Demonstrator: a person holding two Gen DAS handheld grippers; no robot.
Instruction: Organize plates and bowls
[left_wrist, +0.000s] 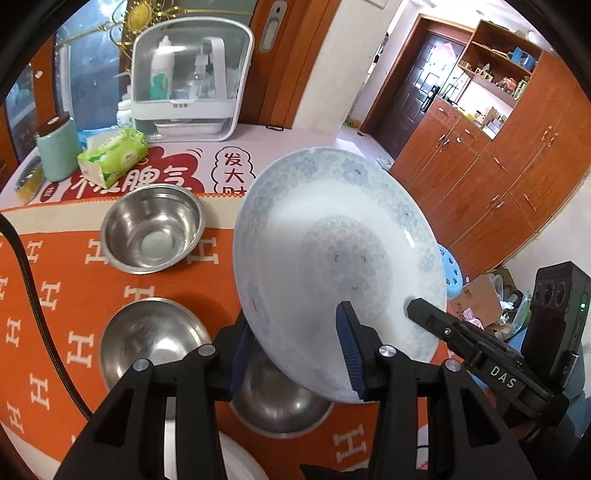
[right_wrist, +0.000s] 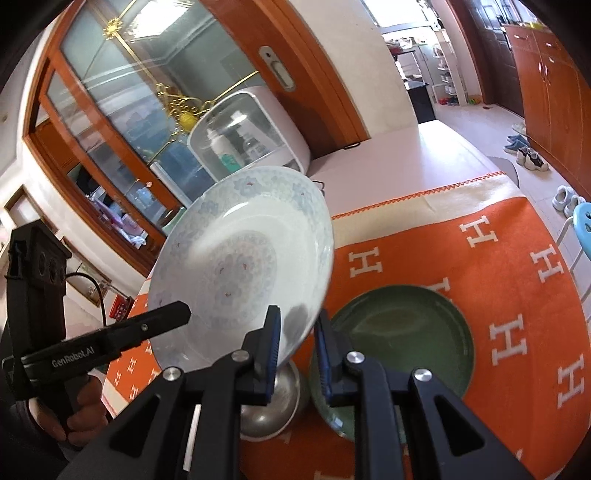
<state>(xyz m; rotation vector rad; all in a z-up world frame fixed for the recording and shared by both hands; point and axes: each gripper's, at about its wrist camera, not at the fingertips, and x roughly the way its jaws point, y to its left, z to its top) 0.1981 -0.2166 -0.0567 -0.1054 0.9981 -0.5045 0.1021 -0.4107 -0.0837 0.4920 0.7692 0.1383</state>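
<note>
Both grippers clamp one floral plate (left_wrist: 332, 251) by its near rim, tilted in the air: the left gripper (left_wrist: 295, 354) on one side, the right gripper (right_wrist: 297, 345) on the other (pads pressing the rim). Below lie steel bowls (left_wrist: 153, 229) and a green plate (right_wrist: 410, 339) on the orange cloth (left_wrist: 66, 295); farther off, a tissue pack (left_wrist: 114, 155).

I'm reading "DAS" on the right gripper (left_wrist: 417, 308), "GenRobot.AI" on the left gripper (right_wrist: 184, 312), and "H" letters patterning the cloth (right_wrist: 498, 258) beyond my fingers.
</note>
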